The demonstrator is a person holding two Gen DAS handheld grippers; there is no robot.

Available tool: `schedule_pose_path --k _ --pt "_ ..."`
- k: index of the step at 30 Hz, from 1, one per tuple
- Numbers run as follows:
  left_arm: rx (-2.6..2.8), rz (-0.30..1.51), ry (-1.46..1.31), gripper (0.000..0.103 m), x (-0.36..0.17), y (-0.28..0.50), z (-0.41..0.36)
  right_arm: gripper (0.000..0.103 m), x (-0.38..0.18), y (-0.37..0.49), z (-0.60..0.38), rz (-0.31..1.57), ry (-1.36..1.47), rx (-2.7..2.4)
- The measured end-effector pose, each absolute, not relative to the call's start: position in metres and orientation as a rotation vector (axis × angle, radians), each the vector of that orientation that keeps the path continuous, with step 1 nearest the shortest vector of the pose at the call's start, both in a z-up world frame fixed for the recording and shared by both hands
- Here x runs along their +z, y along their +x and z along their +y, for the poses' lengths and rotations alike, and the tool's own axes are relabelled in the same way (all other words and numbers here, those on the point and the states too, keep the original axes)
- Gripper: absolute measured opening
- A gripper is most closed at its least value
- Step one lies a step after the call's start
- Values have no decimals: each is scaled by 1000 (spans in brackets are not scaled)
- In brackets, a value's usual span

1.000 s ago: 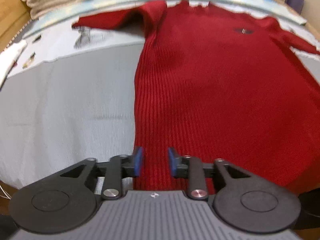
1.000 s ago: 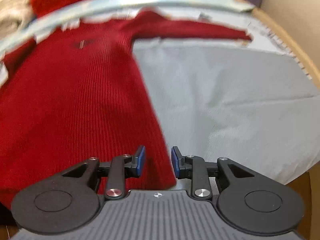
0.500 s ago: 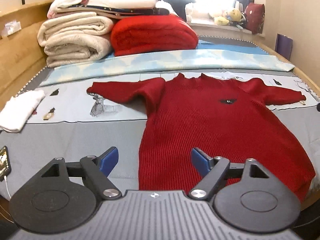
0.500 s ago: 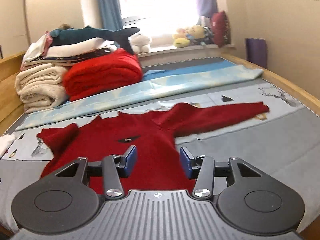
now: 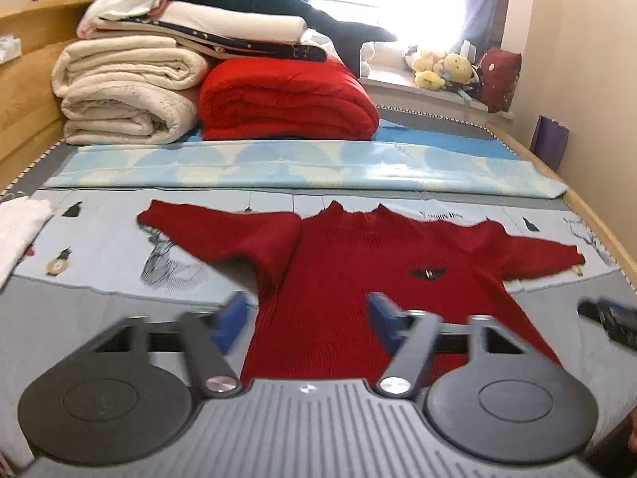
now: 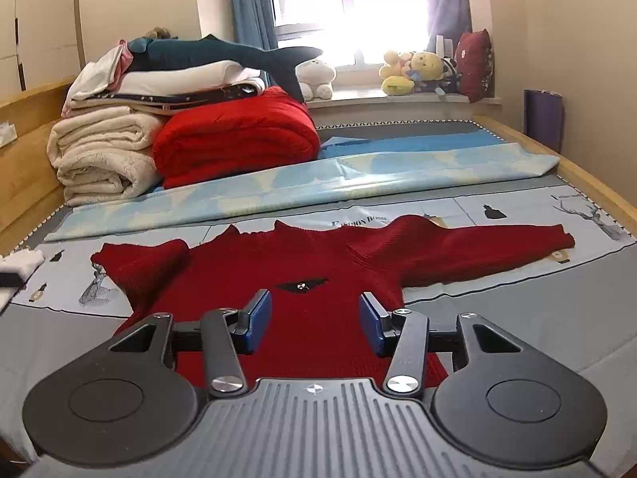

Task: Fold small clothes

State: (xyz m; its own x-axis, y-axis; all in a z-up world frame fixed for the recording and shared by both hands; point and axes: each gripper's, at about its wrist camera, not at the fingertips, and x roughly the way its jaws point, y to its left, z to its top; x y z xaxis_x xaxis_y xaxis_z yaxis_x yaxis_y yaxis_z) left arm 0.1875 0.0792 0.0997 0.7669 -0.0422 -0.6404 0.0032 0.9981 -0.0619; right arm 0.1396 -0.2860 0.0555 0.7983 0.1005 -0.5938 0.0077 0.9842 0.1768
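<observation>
The red sweater (image 5: 338, 279) (image 6: 314, 275) lies flat and front-up on the bed (image 5: 99, 310) (image 6: 517, 318), with its collar pointing toward the folded blue sheet (image 5: 302, 167) (image 6: 318, 183) and its hem at the near edge. A small dark emblem (image 5: 429, 274) (image 6: 301, 286) marks the chest. Both sleeves extend sideways from the body; the sleeve on the left in each view is bunched near the shoulder, while the other sleeve lies straight.

The left gripper (image 5: 303, 322) is raised above the hem of the sweater. Its fingers (image 5: 233, 320) are spread wide apart and hold nothing. The fingers appear blurred in the left wrist view.

The right gripper (image 6: 314, 320) is likewise above the sweater near the hem. Its fingers (image 6: 256, 318) are apart, with the sweater's chest visible between them, and nothing is gripped.

Beyond the sweater's collar, behind the blue sheet, sit a red folded quilt (image 5: 286, 99) (image 6: 235, 139) and a stack of cream blankets (image 5: 127, 91) (image 6: 103, 159) just beside it. A dark plush shark (image 5: 278, 4) (image 6: 223, 53) lies on top of that stack. Farther behind, plush toys (image 5: 442, 65) (image 6: 414, 67) rest on the window sill. A white cloth (image 5: 20, 231) (image 6: 20, 265) lies on the bed well apart from the sweater's bunched sleeve.
</observation>
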Motion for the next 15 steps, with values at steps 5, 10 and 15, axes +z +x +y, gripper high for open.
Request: schedule_pose_path --k 5,10,15 --pt "-34 734 -152 19 83 262 124 20 63 157 -283 656 180 62" --pt "138 888 -370 12 35 311 189 10 83 193 -274 630 143 111" --pt "195 885 -418 12 26 334 213 10 97 264 -255 666 138 175"
